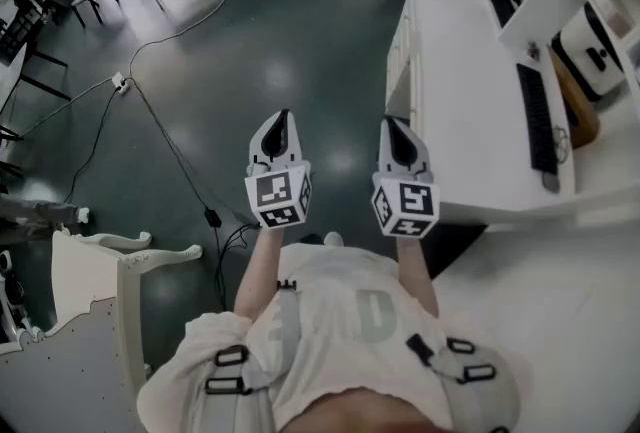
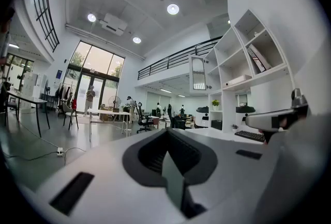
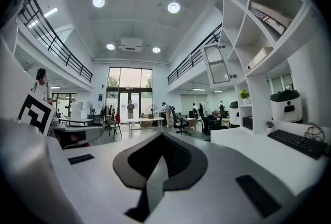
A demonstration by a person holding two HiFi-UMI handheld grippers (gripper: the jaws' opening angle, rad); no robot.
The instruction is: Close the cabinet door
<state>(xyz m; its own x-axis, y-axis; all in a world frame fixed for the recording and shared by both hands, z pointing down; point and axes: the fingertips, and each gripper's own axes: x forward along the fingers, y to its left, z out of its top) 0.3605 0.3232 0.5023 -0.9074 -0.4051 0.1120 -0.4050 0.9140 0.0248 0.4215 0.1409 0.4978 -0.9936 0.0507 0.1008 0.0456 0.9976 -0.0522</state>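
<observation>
Jaws of left gripper point(image 2: 173, 168) and right gripper point(image 3: 158, 166) are pressed together, empty. The open cabinet door point(image 3: 217, 64) hangs upright, upper right of frame, nearer the right gripper.

Bright ceiling spots point(image 3: 98, 1), glaring window point(image 3: 129, 82); fisheye edges (black vignette).

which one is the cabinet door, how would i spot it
Look to the tall white shelf unit above the long white desk on the right. At its far end, high up, the cabinet door stands swung out into the room. It is the only framed, glossy panel; its neighbours are open compartments.
</observation>
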